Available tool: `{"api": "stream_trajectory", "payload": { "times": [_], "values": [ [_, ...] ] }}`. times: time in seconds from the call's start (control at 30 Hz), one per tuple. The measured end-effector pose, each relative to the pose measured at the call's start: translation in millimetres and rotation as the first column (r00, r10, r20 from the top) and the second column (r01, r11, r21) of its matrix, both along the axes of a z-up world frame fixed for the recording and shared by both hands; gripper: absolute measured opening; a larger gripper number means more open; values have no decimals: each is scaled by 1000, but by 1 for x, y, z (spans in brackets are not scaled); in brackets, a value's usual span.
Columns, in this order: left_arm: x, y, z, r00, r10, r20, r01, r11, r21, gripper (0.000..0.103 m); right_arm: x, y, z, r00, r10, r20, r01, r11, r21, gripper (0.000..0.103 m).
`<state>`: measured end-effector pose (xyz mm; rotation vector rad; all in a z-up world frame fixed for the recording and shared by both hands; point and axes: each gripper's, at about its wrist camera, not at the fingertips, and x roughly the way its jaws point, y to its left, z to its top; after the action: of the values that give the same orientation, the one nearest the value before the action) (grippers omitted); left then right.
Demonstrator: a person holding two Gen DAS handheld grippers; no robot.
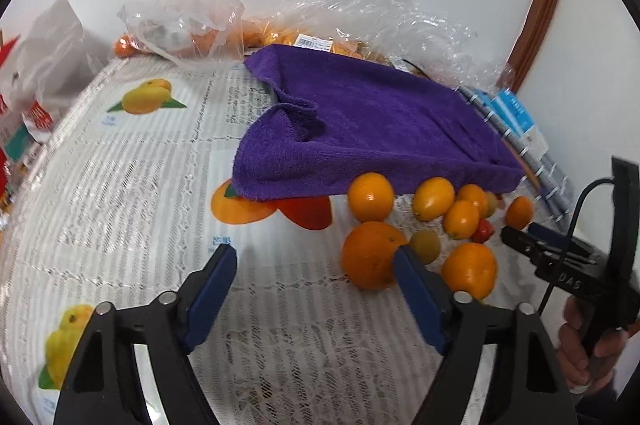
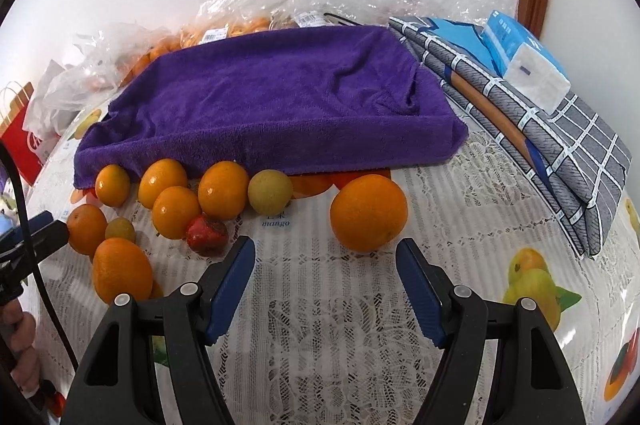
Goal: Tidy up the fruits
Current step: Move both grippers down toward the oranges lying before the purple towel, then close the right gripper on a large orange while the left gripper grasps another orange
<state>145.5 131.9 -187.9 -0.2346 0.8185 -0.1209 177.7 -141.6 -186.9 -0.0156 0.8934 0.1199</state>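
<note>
Left gripper (image 1: 316, 267) spread wide above the lace tablecloth (image 1: 132, 193), nothing between the blue pads, right pad tip overlapping a big orange (image 1: 370, 255) at 1 o'clock from the opening. Right gripper (image 2: 326, 261) likewise spread and empty, a large orange (image 2: 368, 212) sitting just ahead at 12 to 1 o'clock, apart from the rest. Purple towel (image 2: 272, 97) draped over something boxy at 12 o'clock in both views, its front hem hanging down to the cloth. Loose fruit clustered along that hem: in the right wrist view, at 10 to 11 o'clock, a row of small oranges (image 2: 224, 189), a dull yellow-green round fruit (image 2: 270, 191) touching the row's right end, a red fruit (image 2: 207, 233) just in front, and further oranges (image 2: 122, 275) toward 9 o'clock by the other gripper's tip. Crinkled clear plastic bags (image 1: 188, 21) holding more orange fruit behind the towel against the white wall. Folded grey checked cloth (image 2: 560, 161) at 2 o'clock in the right wrist view, a blue-and-white tissue pack (image 2: 524, 61) lying on top. Red paper bag (image 2: 20, 133) at 9 o'clock, at the table's far left edge.
</note>
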Motion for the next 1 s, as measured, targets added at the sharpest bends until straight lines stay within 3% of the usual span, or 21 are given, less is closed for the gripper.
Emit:
{"api": "stream_trajectory", "payload": {
  "times": [0.13,0.47,0.6,0.7,0.93,1.0],
  "values": [
    [-1,1,-1,999,-32,-2,32,998,-61,74,-3,0,6,999,21,37,-20,999,-30,73],
    [-7,-9,5,997,-55,55,56,998,-14,74,22,-13,3,1000,17,16,-16,997,-69,66],
    [0,-7,0,997,-70,21,71,997,-44,70,30,-12,-6,999,48,-11,-49,996,-78,44],
    [6,-10,-4,996,-85,-7,85,994,-64,67,30,-13,-8,998,66,-8,-66,996,-60,41],
    [21,-33,-9,997,-73,-38,72,997,-11,61,27,-12,-6,992,128,5,-128,992,-21,40],
    [20,-40,-10,998,-55,-25,56,997,44,50,25,-12,-4,990,138,21,-138,990,-10,40]
  ]
}}
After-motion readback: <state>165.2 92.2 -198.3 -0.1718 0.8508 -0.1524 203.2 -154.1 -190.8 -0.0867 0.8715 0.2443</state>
